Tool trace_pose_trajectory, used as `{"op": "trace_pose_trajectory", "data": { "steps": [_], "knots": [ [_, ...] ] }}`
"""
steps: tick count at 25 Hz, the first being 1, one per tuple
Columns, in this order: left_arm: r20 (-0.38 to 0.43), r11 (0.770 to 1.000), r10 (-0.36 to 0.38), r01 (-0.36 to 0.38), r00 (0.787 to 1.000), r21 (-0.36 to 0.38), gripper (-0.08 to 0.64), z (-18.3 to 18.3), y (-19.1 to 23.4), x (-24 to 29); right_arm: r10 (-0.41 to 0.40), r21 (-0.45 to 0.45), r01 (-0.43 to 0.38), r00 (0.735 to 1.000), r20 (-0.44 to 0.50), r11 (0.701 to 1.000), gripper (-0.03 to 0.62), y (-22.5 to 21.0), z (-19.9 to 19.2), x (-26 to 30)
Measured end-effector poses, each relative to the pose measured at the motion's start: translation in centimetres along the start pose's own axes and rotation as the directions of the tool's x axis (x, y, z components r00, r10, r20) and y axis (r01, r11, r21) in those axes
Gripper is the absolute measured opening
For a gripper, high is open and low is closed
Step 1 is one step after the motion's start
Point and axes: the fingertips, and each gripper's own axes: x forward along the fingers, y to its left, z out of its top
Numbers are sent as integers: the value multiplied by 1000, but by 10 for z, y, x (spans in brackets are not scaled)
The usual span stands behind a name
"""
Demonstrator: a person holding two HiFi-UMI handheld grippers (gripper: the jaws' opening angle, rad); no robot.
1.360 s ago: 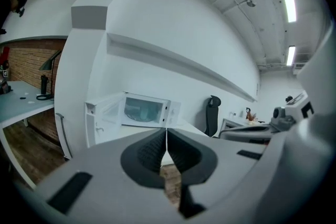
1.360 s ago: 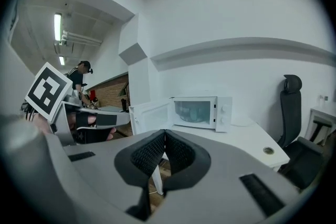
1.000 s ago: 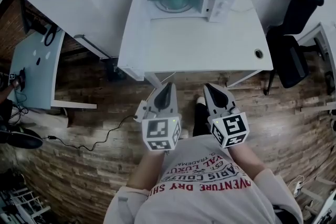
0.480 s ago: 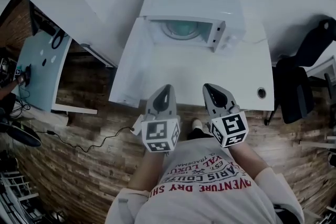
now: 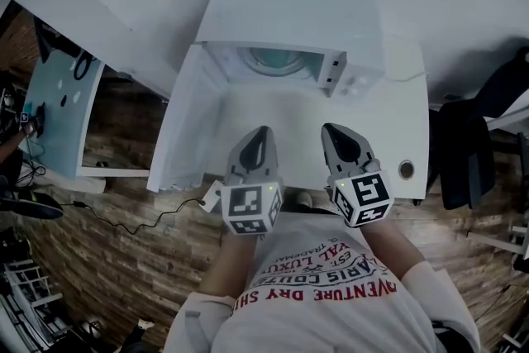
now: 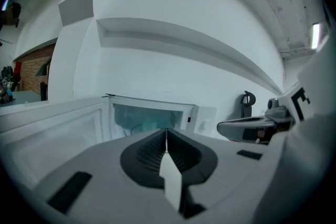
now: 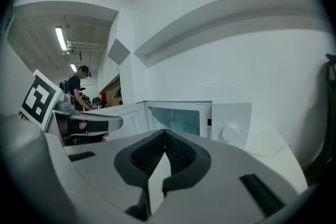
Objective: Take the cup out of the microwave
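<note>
Head view: left gripper (image 5: 261, 133) and right gripper (image 5: 332, 133), each with jaws pressed together on nothing, side by side before the microwave (image 5: 297, 12), the left lined up with its open mouth. Straight ahead, inside the microwave, presumably the cup; shows only as a pale teal round shape (image 5: 273, 59), form unclear.

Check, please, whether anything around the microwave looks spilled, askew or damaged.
Nothing stands out. The microwave stands open and square on the white table, whose bare top shows no spill or damage. The microwave's inside is too dim to check.
</note>
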Motion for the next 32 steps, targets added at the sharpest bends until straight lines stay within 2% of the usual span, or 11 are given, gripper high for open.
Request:
{"op": "trace_pose_trajectory", "data": {
  "steps": [4,18,21,24,27,30,32],
  "knots": [
    [-26,999,-8,10,1000,48,8,-5,6,27,-12,6,12,1000,-20,1000,12,-13,-1,23],
    [-108,989,-148,149,983,0,11,-35,38,148,-128,67,135,986,-105,989,12,-61,-13,105],
    [-117,983,-186,186,976,-7,90,-41,39,171,-139,75,149,983,-121,986,12,-67,-18,117],
    [-125,980,-196,197,973,-10,136,-48,43,189,-144,92,157,980,-138,983,12,-70,-22,124],
    [-122,985,-169,172,978,16,230,-55,51,208,-145,97,161,977,-156,982,12,-72,-29,132],
    [-109,990,-132,137,985,39,359,-55,62,225,-150,97,168,973,-175,981,12,-73,-35,137],
    [-92,990,-127,131,988,41,398,-51,66,233,-155,91,175,969,-190,980,12,-72,-39,140]
  ]
}}
